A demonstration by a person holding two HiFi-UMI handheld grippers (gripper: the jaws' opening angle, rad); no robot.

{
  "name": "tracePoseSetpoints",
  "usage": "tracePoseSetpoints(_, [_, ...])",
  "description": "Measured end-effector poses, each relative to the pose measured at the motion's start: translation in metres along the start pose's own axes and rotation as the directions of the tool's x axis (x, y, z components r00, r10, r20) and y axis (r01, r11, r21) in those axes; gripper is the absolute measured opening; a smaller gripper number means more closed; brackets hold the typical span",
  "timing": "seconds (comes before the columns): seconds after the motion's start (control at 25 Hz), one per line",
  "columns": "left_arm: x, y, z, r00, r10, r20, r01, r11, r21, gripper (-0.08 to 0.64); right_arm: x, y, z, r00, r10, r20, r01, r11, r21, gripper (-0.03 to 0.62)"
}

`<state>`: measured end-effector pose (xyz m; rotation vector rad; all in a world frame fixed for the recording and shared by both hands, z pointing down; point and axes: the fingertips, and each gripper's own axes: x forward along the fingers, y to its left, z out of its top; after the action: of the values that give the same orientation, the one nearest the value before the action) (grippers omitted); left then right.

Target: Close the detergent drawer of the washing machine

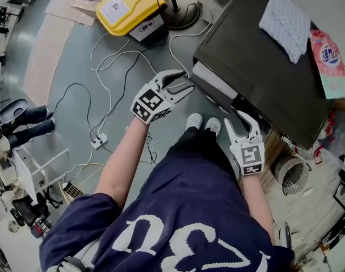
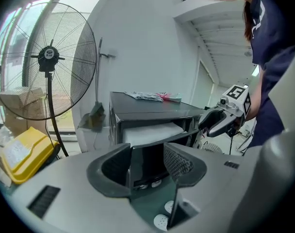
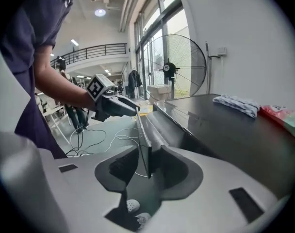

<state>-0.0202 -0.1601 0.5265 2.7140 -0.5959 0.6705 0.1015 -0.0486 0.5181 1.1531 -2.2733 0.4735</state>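
Note:
The dark washing machine [image 1: 257,55] stands at the upper right, and its detergent drawer [image 1: 212,84] juts out of the front, pulled open. My left gripper [image 1: 181,84] is at the drawer's left end, jaws open. In the left gripper view the drawer's white inside [image 2: 152,132] lies just beyond the left gripper [image 2: 146,166], with nothing pinched. My right gripper [image 1: 242,123] is at the drawer's right end. In the right gripper view the drawer's thin front panel [image 3: 143,135] stands edge-on between the spread jaws of the right gripper [image 3: 147,171], with gaps on both sides.
A patterned cloth [image 1: 286,24] and a pink detergent bag [image 1: 327,55] lie on the machine's top. On the floor are a yellow case [image 1: 130,7], a pedestal fan's base [image 1: 181,13] and white cables [image 1: 104,95]. The person's feet [image 1: 202,122] are below the drawer.

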Motion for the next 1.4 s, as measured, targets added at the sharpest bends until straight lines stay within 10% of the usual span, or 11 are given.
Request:
tracePoseSetpoints(0.2, [0.000,0.001,0.001,0.999,0.032,0.000,-0.032,0.999,0.002,0.225,0.002,-0.010,-0.012,1.000,-0.014,0.016,0.011,0.987,0.158,0.097])
tracePoseSetpoints(1.4, [0.024,0.023,0.019,0.970,0.242,0.024,-0.235,0.958,-0.164,0.222,0.016,-0.048,0.011,0.986,-0.157,0.049,0.142,0.964,0.223,0.076])
